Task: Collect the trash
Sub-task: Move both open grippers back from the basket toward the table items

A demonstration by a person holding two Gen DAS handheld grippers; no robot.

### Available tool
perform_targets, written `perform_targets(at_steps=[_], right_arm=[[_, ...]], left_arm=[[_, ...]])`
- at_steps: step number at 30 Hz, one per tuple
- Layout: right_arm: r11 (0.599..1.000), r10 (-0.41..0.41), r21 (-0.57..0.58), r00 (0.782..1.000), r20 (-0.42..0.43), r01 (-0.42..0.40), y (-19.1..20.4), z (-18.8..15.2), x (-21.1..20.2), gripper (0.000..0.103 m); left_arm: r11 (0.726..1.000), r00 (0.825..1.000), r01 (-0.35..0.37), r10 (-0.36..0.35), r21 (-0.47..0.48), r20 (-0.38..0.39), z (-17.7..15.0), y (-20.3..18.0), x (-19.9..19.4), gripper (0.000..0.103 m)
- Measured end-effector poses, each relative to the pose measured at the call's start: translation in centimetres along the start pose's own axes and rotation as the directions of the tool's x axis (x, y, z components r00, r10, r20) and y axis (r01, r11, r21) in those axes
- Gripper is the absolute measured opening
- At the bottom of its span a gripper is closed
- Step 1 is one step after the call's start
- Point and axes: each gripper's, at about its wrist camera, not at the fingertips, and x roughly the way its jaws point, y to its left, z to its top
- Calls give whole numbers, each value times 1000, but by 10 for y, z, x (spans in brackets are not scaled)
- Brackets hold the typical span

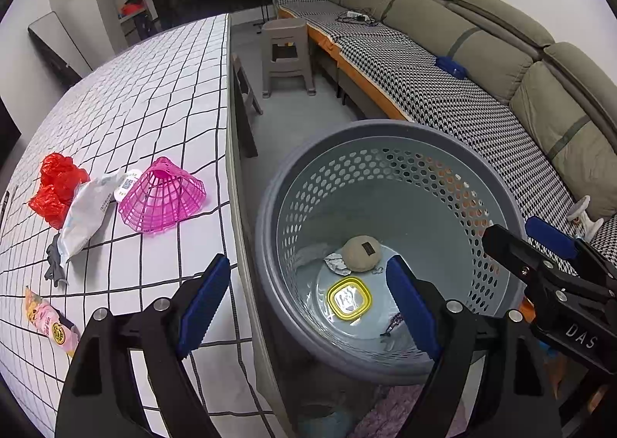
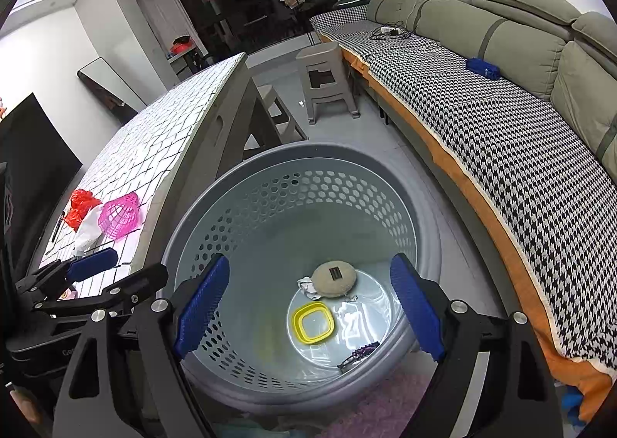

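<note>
Trash lies in two places: some already in the grey perforated basket (image 2: 246,206), some on the checked tabletop (image 1: 162,83) to my left. Beyond both, a long sofa (image 1: 482,48) with a houndstooth cover runs along the wall, and a grey plastic stool (image 2: 327,79) stands on the floor between sofa and table.

The basket stands on the floor just beside the table edge, its mouth open below both my grippers. On its floor rest a round beige pad (image 2: 333,278) with a dark label, a crumpled scrap of paper (image 2: 306,285) touching the pad's left side, a yellow-rimmed square lid (image 2: 312,322) nearer me, and a dark beaded chain (image 2: 356,355) near the wall.

On the table, a pink lattice basket (image 1: 164,199) lies tipped on its side. Just beside it sits a white plastic wrapper (image 1: 83,218), which overlaps a crumpled red plastic bag (image 1: 56,187). A grey scrap (image 1: 54,264) lies under the wrapper's near end. A pink-and-yellow snack packet (image 1: 50,322) lies apart, closer to me.

My left gripper (image 1: 308,307) hangs over the gap between table edge and basket, jaws spread wide, holding nothing. My right gripper (image 2: 308,307) hangs over the basket's mouth, likewise spread and unloaded.
</note>
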Motion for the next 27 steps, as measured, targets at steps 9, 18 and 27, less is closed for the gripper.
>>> perform_targets(at_steps=[9,18,27], right_arm=[[1000,-1,-2,1000,9,1,2,-2,-4,82],[1000,3,-7,1000,20,-3,3,-3,-11,82],[1000,5,-15,999,40,-5,7,-5,-22,82]], left_arm=[[1000,1000,-3,3,0,6,0,0,-4,82],[1000,1000,-7,7,-2,26,-1,2,-13,83],[1000,999,-7,8,-15,45,-2,7,-22,84]])
